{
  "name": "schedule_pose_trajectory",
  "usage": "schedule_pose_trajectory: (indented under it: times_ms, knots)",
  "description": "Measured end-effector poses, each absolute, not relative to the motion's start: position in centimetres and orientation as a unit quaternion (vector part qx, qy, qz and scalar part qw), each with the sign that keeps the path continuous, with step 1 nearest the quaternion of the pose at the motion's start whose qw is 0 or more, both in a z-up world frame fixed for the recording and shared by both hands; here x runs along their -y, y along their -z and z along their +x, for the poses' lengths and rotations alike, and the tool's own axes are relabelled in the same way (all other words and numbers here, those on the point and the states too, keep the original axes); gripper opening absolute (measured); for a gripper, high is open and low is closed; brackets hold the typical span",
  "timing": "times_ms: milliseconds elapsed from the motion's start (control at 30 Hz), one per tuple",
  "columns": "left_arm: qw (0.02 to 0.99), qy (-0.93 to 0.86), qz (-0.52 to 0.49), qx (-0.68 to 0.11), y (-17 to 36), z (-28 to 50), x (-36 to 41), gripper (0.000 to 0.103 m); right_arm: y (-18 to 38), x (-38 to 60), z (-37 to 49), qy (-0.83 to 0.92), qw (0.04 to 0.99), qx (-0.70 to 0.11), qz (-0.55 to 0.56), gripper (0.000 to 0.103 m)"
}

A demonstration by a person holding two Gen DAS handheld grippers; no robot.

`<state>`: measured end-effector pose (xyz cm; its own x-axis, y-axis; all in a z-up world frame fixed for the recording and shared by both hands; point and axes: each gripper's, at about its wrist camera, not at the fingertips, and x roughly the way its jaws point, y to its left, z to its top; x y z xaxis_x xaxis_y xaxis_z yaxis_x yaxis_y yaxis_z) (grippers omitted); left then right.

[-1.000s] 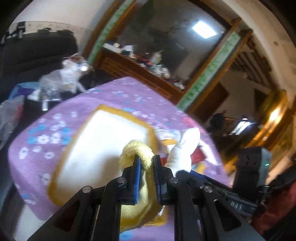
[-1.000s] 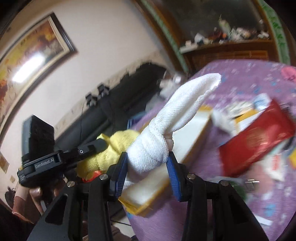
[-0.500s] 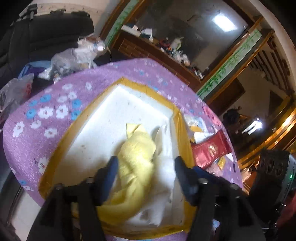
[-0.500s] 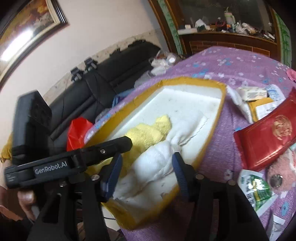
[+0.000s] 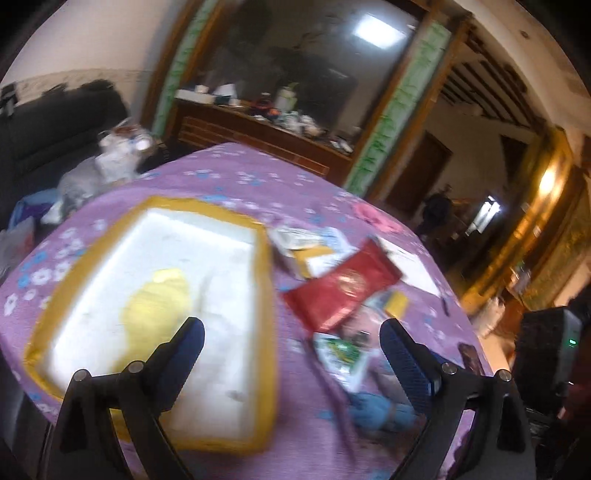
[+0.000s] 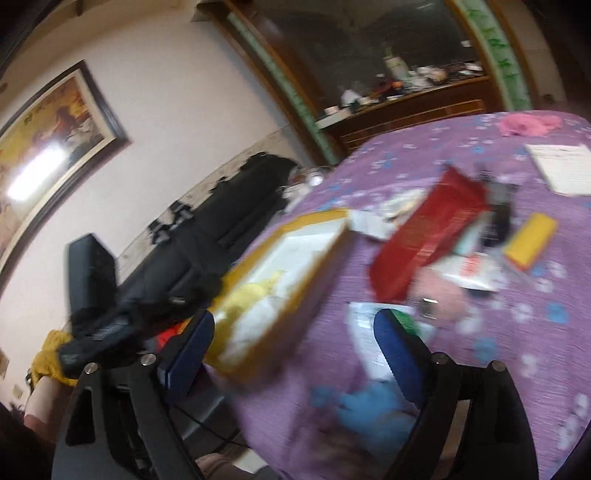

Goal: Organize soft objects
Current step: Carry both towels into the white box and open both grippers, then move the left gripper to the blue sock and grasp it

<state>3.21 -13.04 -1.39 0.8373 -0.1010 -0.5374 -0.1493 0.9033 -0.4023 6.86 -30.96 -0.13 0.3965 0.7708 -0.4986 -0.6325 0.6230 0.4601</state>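
Left gripper: our black two-finger gripper with blue pads [image 5: 291,341] has its jaws spread wide, nothing between them.
Right gripper: our matching black, blue-padded gripper [image 6: 293,339] is likewise wide apart (both views motion-blurred).

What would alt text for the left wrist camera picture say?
An open left gripper hovers over a purple floral tablecloth; a yellow cloth lies in a yellow-rimmed white tray, beside a red packet.

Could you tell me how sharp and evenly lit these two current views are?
Left wrist: motion-blurred, worst on the tray edge; ceiling light glares. Right wrist: heavier smear across the tablecloth and blue cloth; glare on the painting. Both fisheye-curved.
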Motion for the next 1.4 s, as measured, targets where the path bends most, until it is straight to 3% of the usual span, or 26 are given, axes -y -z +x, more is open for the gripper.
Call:
schedule_pose_trajectory:
  times_ms: [367, 867, 1400]
  knots:
    - [0.926, 0.071, -0.19, -0.319, 1.0, 5.9, 20.8, 0.097, 2.5, 37.8, 7.3, -0.373, 0.835, -0.38, 0.142, 0.088]
    - [0.913, 0.076, -0.223, -0.333, 2.9, 5.5, 19.7, 0.097, 5.8, 37.7, 9.4, -0.33, 0.827, -0.426, 0.157, 0.088]
    - [0.908, 0.073, -0.234, -0.338, 3.8, 5.6, 19.0, 0.097, 6.0, 38.0, 10.1, -0.317, 0.833, -0.425, 0.159, 0.084]
